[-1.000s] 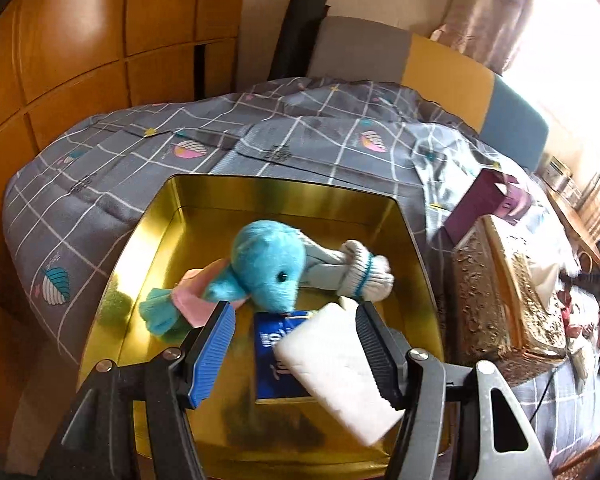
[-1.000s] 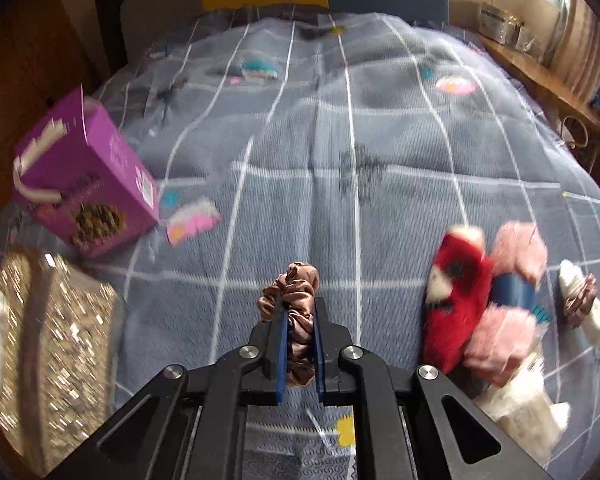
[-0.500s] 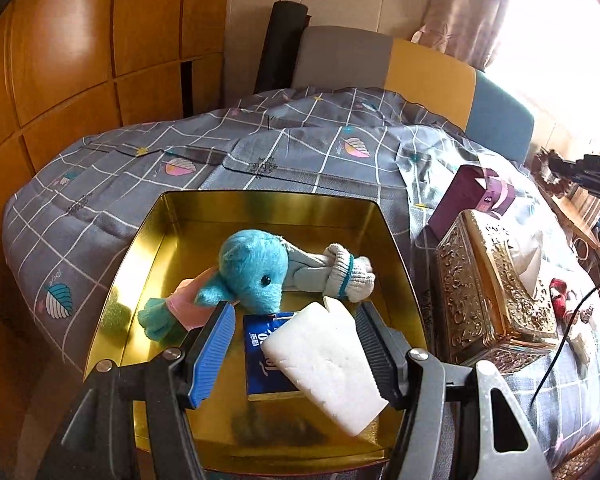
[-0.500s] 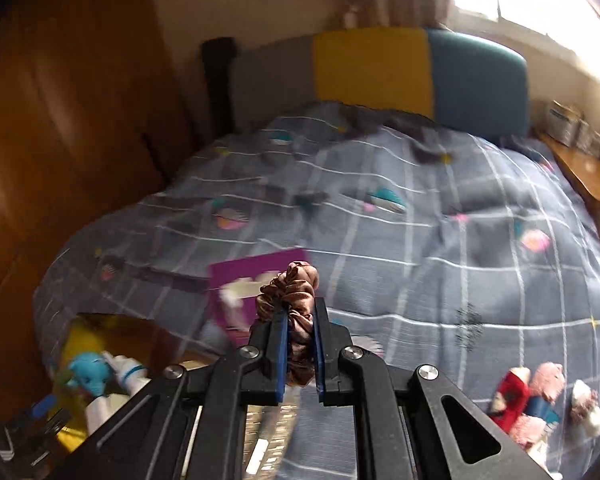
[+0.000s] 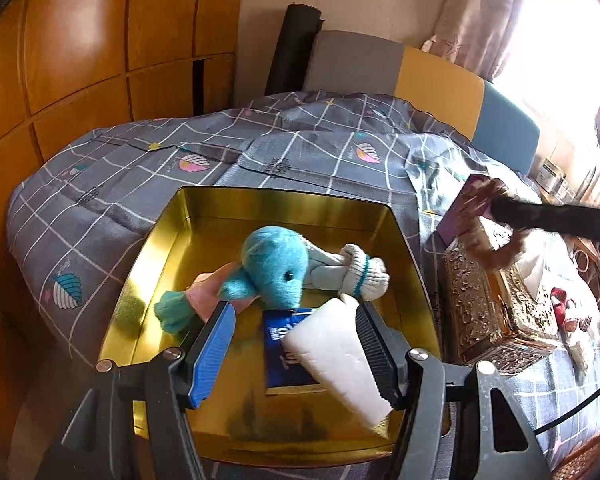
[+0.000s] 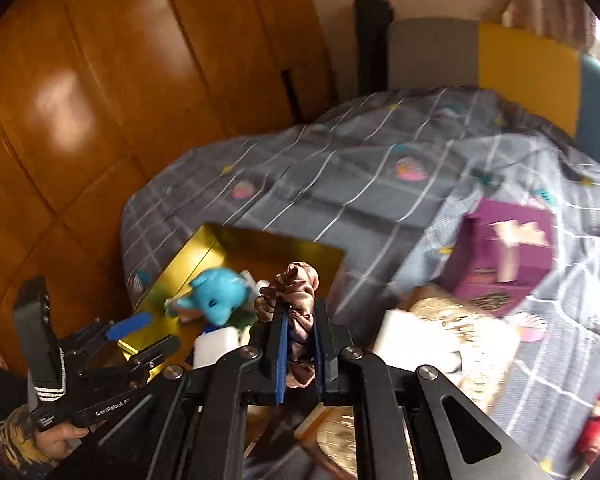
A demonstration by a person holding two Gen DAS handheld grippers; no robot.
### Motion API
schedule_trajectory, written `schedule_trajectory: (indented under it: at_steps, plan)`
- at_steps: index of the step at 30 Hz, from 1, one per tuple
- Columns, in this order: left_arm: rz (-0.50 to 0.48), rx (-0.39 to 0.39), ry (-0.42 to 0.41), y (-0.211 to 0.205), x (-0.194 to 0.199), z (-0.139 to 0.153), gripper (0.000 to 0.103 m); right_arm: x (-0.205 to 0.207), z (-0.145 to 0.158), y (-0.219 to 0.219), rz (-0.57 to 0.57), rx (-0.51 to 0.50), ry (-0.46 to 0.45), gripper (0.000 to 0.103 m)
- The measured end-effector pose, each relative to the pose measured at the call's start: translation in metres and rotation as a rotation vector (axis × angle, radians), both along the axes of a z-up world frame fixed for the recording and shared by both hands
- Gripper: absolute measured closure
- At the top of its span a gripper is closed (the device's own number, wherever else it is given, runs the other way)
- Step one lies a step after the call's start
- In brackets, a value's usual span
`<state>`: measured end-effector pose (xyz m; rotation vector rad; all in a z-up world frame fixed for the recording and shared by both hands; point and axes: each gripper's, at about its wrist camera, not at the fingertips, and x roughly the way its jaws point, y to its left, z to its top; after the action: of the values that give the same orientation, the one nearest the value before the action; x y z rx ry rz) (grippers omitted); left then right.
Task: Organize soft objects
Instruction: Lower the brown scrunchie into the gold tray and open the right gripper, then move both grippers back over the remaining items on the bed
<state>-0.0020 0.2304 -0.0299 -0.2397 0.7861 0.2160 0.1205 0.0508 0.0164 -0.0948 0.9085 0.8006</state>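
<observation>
On the bed, over a grey checked quilt (image 5: 148,184), sits a shallow gold tin tray (image 5: 172,232), and that is where the soft things are being gathered. Lying in it I can see a blue plush toy (image 5: 276,268), a rolled white sock (image 5: 360,272) with a teal stripe, something pink and teal half under the toy, a green pom-pom against the tray's near-left wall, and a flat blue packet (image 5: 284,356) on the bottom.

The left gripper (image 5: 296,348) hovers low over the near part of the tray, fingers spread wide, with a white sponge block (image 5: 340,356) lying against the inner face of one finger; whether both pads press it I cannot tell. The right gripper (image 6: 298,344) has its fingers squeezed together on a brown satin scrunchie (image 6: 296,292), which bunches out above the fingertips. In the left camera it shows as a blur over the ornate gold tissue box (image 5: 496,300), just beside the tray and in front of the purple carton (image 6: 504,252).

By my reckoning the job is past halfway but not finished: the scrunchie and the sponge are not yet in the tray, and a few small soft pieces, one red (image 5: 560,300), lie on the quilt beyond the tissue box.
</observation>
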Motion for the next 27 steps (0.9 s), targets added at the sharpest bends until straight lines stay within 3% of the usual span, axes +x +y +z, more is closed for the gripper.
schedule_trajectory:
  at_steps: [6,9,11,13,17,20,27]
  plan:
    - [0.031,-0.014,0.006,0.013,-0.006,-0.005,0.040,0.002,-0.039,0.048,0.032,-0.062,0.061,0.091]
    - [0.039,-0.018,0.000,0.017,-0.008,-0.005,0.040,0.003,-0.054,0.060,0.025,-0.090,0.077,0.083]
    - [0.040,-0.018,-0.005,0.018,-0.008,-0.005,0.040,0.003,-0.059,0.061,0.013,-0.087,0.080,0.071]
    - [0.039,-0.016,-0.009,0.018,-0.008,-0.004,0.040,0.001,-0.059,0.057,0.011,-0.074,0.078,0.063]
    - [0.021,-0.006,-0.021,0.012,-0.009,-0.001,0.040,-0.002,-0.051,0.046,-0.016,-0.054,0.059,0.061]
    - [0.003,-0.001,-0.020,0.004,-0.008,0.001,0.040,-0.010,-0.043,0.035,-0.045,-0.055,0.022,0.050]
    - [-0.027,0.009,-0.021,-0.008,-0.008,0.004,0.040,-0.034,-0.024,0.005,-0.099,-0.053,-0.106,0.042]
